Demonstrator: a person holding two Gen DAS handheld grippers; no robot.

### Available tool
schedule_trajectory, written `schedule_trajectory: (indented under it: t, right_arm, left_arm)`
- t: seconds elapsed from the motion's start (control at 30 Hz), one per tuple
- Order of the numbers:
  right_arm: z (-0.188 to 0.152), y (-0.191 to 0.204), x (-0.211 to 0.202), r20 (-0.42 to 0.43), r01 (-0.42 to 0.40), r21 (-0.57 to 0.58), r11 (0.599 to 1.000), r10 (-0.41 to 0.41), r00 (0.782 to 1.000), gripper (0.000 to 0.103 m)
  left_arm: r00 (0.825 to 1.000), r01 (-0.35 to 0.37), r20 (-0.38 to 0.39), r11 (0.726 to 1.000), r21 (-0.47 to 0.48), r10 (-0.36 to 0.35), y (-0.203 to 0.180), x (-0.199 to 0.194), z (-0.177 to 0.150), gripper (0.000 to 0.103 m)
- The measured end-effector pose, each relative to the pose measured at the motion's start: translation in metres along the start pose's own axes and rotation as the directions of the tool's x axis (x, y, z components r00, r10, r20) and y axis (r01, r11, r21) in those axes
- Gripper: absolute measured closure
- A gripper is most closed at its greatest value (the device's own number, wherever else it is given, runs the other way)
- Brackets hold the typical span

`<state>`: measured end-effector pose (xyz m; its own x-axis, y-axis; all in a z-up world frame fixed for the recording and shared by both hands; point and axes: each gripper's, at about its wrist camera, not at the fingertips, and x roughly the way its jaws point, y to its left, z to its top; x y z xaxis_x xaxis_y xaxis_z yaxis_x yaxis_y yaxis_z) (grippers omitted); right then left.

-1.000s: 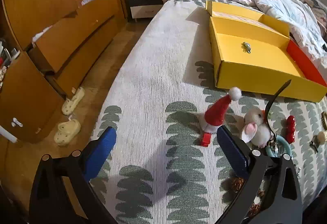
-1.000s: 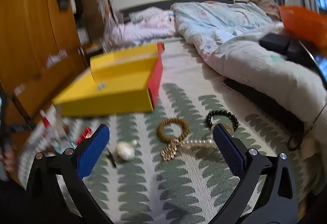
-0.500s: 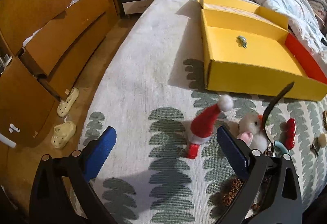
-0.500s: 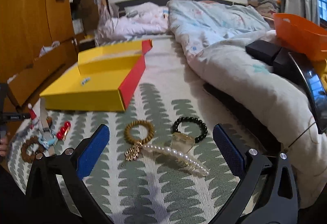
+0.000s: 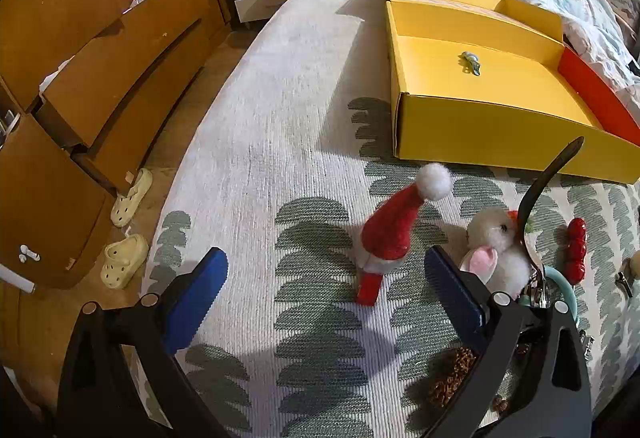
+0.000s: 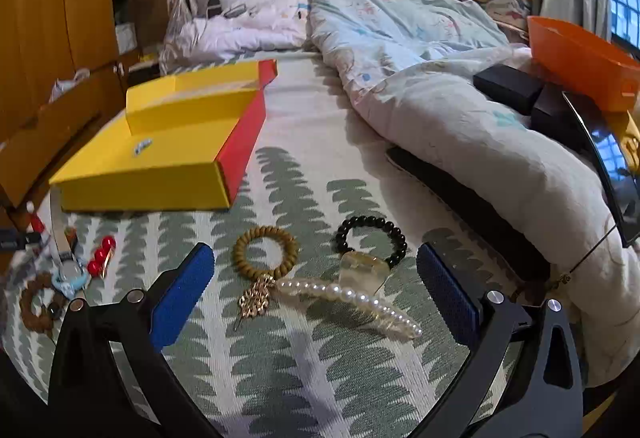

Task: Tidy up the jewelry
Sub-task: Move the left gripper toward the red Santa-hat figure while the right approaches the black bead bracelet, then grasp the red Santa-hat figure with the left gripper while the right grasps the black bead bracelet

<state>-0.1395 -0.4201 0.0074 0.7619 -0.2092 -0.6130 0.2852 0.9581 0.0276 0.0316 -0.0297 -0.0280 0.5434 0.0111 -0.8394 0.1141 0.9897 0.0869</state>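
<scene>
Two grippers, jaws wide and empty: right gripper (image 6: 310, 290) above pearl clip (image 6: 352, 298); best pinched mid-strand, clear of black bracelet (image 6: 370, 240), then into yellow box (image 6: 160, 158).

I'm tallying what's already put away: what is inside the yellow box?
One small silvery-blue trinket lies on the floor of the yellow box. Its far compartment is partly hidden by the divider wall.

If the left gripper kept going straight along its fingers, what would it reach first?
Most likely the Santa hat clip, which stands between the open left gripper's fingers just ahead. Beyond it lies the yellow box. Depth is uncertain; it might touch the bedspread first.
</scene>
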Motion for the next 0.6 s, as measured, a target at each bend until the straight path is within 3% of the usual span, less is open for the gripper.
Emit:
schedule_trajectory:
  t: [0.17,0.27,0.37,0.6]
  right_arm:
    - [0.02,-0.021,0.01,-0.019,-0.005,0.065,0.998,0.007,1.0,0.003]
    - [0.036,-0.027,0.029,-0.078,0.007,0.077,0.997,-0.001,0.997,0.003]
    - [0.045,-0.031,0.055,-0.189,0.029,0.111,0.993,-0.008,0.982,0.003]
    - [0.044,-0.035,0.091,-0.304,0.088,0.112,0.99,-0.05,0.951,0.003]
  left_arm:
    - [1.0,0.003,-0.004,1.0,0.0,-0.003,-0.002,0.004,0.003,0.006]
    - [1.0,0.004,-0.009,1.0,0.0,-0.004,-0.004,0.007,0.008,0.006]
    - [1.0,0.007,-0.015,1.0,-0.009,-0.007,-0.002,0.011,0.012,0.006]
    - [0.994,0.077,-0.074,0.995,-0.069,-0.082,0.011,0.026,0.019,0.006]
